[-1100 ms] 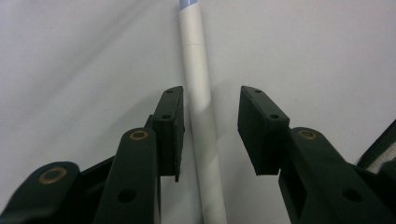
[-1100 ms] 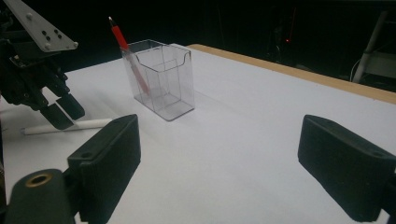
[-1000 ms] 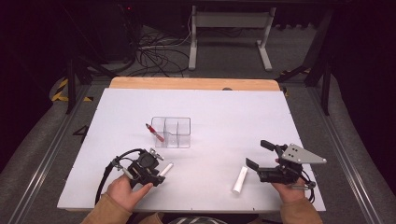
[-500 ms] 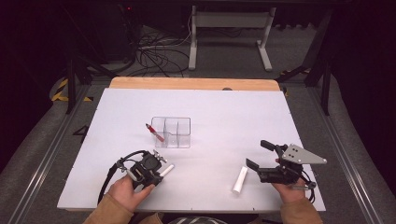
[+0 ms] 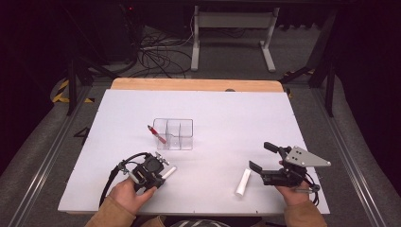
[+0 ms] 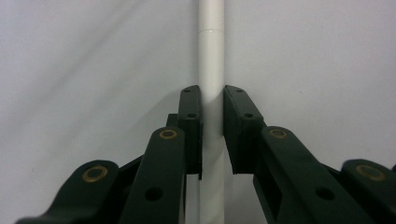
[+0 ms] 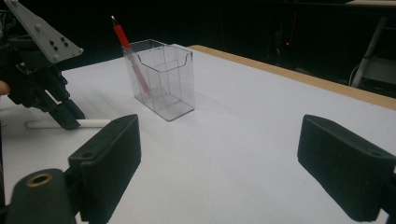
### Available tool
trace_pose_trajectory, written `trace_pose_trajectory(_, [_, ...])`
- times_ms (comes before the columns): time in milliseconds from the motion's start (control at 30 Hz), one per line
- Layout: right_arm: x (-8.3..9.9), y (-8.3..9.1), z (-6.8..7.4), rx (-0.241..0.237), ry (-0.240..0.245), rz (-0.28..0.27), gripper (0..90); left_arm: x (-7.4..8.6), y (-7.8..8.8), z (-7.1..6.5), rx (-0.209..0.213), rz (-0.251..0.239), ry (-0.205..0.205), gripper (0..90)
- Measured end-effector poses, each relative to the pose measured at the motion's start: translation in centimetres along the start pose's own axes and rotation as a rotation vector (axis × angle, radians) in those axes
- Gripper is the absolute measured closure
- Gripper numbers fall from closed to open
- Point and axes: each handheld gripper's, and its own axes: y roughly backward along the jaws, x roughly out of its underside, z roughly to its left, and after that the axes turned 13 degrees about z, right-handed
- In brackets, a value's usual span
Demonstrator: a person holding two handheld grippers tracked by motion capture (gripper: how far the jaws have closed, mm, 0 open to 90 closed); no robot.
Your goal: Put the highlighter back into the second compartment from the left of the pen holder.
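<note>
White table [image 5: 246, 123], seen from above, carrying all items. Clear plastic organiser [image 5: 173, 134], divided into compartments, stands ahead of the left hand-held gripper [image 5: 158, 174] and well apart from the right hand-held gripper [image 5: 260, 158]; a red pen [image 5: 156, 134] leans tilted in its compartment farthest from the right hand-held gripper. Left hand-held gripper: jaws closed on a white tube [image 6: 211, 70] lying on the table, which extends forward beyond the jaw tips. Right hand-held gripper: jaws spread wide, nothing between them. A second white tube [image 5: 243, 181] lies on the table just beside the right hand-held gripper, on its inner side.
</note>
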Motion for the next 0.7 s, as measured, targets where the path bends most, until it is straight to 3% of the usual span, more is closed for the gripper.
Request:
trace_pose_trajectory(233, [0.0, 0.0, 0.0, 0.004, 0.002, 0.001, 14.0, 0.1, 0.1, -0.1, -0.013, 0.005, -0.008, 78.6])
trace_pose_trajectory(333, [0.0, 0.0, 0.0, 0.005, 0.001, 0.001, 14.0, 0.2, 0.4, -0.1, -0.022, -0.017, -0.012, 78.6])
trace_pose_trajectory(600, [0.0, 0.0, 0.0, 0.004, -0.001, 0.001, 14.0, 1.0, 2.3, 0.2, -0.032, -0.164, 0.005, 78.6])
trace_pose_trajectory(700, [0.0, 0.0, 0.0, 0.002, -0.001, 0.002, 14.0, 1.4, 2.8, 0.4, -0.014, -0.23, 0.01, 78.6])
